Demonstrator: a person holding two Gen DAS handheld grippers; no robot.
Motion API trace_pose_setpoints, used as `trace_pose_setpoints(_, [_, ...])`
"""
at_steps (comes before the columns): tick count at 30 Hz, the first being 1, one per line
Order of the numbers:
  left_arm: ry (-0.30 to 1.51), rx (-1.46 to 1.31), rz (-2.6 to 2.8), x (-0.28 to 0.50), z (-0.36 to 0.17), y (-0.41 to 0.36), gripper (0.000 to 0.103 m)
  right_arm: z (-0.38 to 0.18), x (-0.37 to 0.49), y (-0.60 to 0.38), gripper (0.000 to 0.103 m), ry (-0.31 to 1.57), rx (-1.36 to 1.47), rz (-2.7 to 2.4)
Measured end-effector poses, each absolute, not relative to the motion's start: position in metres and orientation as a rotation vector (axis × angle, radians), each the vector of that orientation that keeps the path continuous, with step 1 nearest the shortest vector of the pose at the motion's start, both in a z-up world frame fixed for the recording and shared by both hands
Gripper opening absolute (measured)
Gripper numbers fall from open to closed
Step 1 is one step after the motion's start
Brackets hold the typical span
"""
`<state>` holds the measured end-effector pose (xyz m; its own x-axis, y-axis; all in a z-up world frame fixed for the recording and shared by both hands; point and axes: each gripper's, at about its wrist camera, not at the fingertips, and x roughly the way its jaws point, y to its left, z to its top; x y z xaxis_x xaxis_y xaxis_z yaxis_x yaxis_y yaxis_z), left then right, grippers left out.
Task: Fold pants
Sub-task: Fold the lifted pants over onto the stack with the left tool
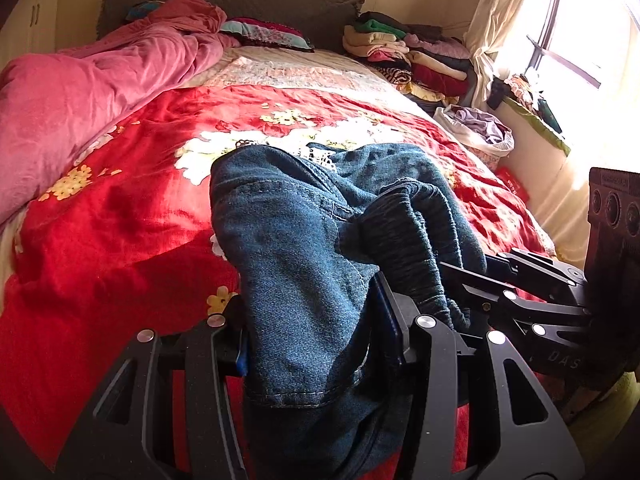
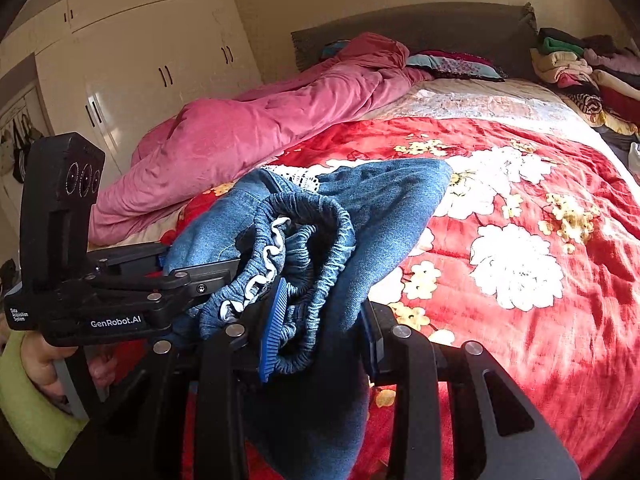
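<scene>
Blue denim pants [image 1: 304, 216] hang bunched over the red bed. Seen from the left wrist, my left gripper [image 1: 316, 332] is shut on a thick fold of the denim, which fills the gap between its fingers. The right gripper [image 1: 476, 276] reaches in from the right edge and grips the gathered waistband close by. In the right wrist view the pants [image 2: 384, 200] show an elastic waistband with white trim. My right gripper [image 2: 322, 336] is shut on that bunched fabric, beside its blue ribbed pad [image 2: 274, 328]. The left gripper [image 2: 192, 268] enters from the left, clamped on the same bundle.
A red floral blanket [image 1: 120, 220] covers the bed. A pink duvet [image 1: 80, 92] lies heaped along its left side. Stacked folded clothes [image 1: 404, 52] sit at the far right corner by the window [image 1: 576, 32]. A white bag of clothes [image 1: 476, 128] stands beside the bed. Wardrobe doors [image 2: 140, 60] rise at the left.
</scene>
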<state>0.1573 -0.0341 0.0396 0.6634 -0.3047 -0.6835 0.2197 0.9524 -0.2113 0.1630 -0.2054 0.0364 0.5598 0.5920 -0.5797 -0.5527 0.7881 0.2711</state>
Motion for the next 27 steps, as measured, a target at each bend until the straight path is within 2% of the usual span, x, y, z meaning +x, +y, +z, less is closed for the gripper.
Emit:
trace_pose_setpoints(20, [0.848,-0.151,-0.283,0.181,0.003,-0.025,0.04,0.002,0.19,-0.212,0.032,0.813,0.115,0.589])
trace_pose_setpoints(25, [0.869,-0.16,-0.274,0.181,-0.007,-0.021,0.045,-0.005,0.19,-0.214,0.033,0.84,0.101,0.549])
trace_pose_setpoints(26, [0.874,-0.16,-0.272,0.182,-0.009,-0.02,0.046,-0.008,0.191,-0.215,0.037,0.849,0.104,0.532])
trace_pose_setpoints(27, [0.878,-0.161,-0.272,0.182,-0.011,-0.019,0.047,-0.01,0.192,-0.217,0.045,0.858,0.1,0.508])
